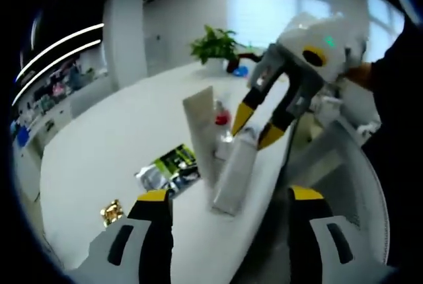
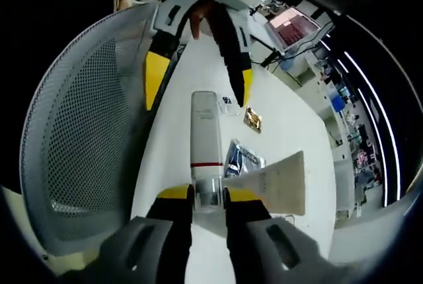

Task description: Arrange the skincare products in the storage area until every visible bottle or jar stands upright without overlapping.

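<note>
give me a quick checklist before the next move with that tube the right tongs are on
1. Right tongs closed on the clear cap end of the white tube: ok.
2. White tube upright: not ok, it lies flat on the white table.
3. Left tongs free to help: ok, open with nothing between them.
4. Flat-ended tube clear of the white tube: cannot tell, they look close together.
5. Foil sachets out of the way: ok, lying beside the tubes.
</note>
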Demonstrator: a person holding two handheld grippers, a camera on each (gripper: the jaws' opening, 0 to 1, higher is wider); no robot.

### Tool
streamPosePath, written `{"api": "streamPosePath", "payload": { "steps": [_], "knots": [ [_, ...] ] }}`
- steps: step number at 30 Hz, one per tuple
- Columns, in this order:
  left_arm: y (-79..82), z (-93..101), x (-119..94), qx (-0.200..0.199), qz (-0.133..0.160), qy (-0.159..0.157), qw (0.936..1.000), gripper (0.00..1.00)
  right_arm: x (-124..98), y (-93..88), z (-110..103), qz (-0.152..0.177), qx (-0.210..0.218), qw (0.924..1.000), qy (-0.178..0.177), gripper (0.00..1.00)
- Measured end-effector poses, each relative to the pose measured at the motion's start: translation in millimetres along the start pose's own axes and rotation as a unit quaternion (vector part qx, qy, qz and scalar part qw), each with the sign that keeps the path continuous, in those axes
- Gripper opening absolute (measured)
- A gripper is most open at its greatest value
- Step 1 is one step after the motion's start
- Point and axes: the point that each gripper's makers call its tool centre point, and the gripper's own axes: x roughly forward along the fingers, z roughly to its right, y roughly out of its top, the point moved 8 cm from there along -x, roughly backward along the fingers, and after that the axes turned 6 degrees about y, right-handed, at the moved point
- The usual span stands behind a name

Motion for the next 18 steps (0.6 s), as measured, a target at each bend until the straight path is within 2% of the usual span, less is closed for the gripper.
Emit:
{"api": "streamPosePath", "payload": {
  "steps": [4,7,10,14,18],
  "knots": [
    [0.3,2.9,7.3,0.012,-0.01,-0.014,0.9998,0.56,2.3,3.1,-0.7,-0.01,-0.021,0.9997,0.002,0.18],
    [0.4,3.8,12.5,0.03,-0.005,-0.025,0.9992,0.48,4.3,4.1,-0.2,-0.025,-0.046,0.9986,0.0,0.18],
    [-0.3,3.7,18.4,0.032,-0.01,-0.033,0.9989,0.4,7.5,4.8,-1.5,-0.034,-0.063,0.9974,0.008,0.18],
    [-2.3,1.5,26.0,0.043,-0.022,-0.04,0.9981,0.36,9.8,6.6,-2.5,-0.057,-0.11,0.9922,0.013,0.18],
    [-3.3,2.3,31.5,0.046,-0.023,-0.05,0.9974,0.33,14.3,8.9,-4.4,-0.068,-0.135,0.9883,0.02,0.18]
  ]
}}
